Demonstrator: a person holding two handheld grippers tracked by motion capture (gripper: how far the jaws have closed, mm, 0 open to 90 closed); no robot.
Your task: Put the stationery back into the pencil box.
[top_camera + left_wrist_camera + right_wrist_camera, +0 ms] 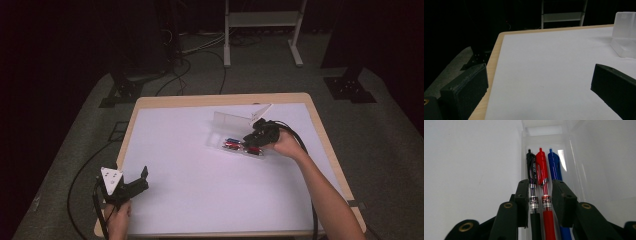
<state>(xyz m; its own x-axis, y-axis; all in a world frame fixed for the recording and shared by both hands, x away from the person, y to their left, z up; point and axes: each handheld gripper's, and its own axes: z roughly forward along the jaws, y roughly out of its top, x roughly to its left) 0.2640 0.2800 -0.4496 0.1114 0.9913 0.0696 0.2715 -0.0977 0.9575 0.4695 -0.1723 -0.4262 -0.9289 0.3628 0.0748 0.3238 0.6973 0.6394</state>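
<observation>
Left gripper (142,180): held at the table's near left corner, well apart from the case; jaws spread wide, nothing between them.
Table (190,170): white top with a pale wood rim.
Clear case (226,131): right of centre, lid (231,120) standing open at the far side; seen as a frosted box (625,32) in the left gripper view.
Black pen (532,170): leftmost of three lying side by side in the case.
Red pen (542,167): middle, touching the black pen.
Blue pen (554,165): rightmost.
Right gripper (540,197): over the case, jaws parted; black and red pens lie between them, not pinched.
</observation>
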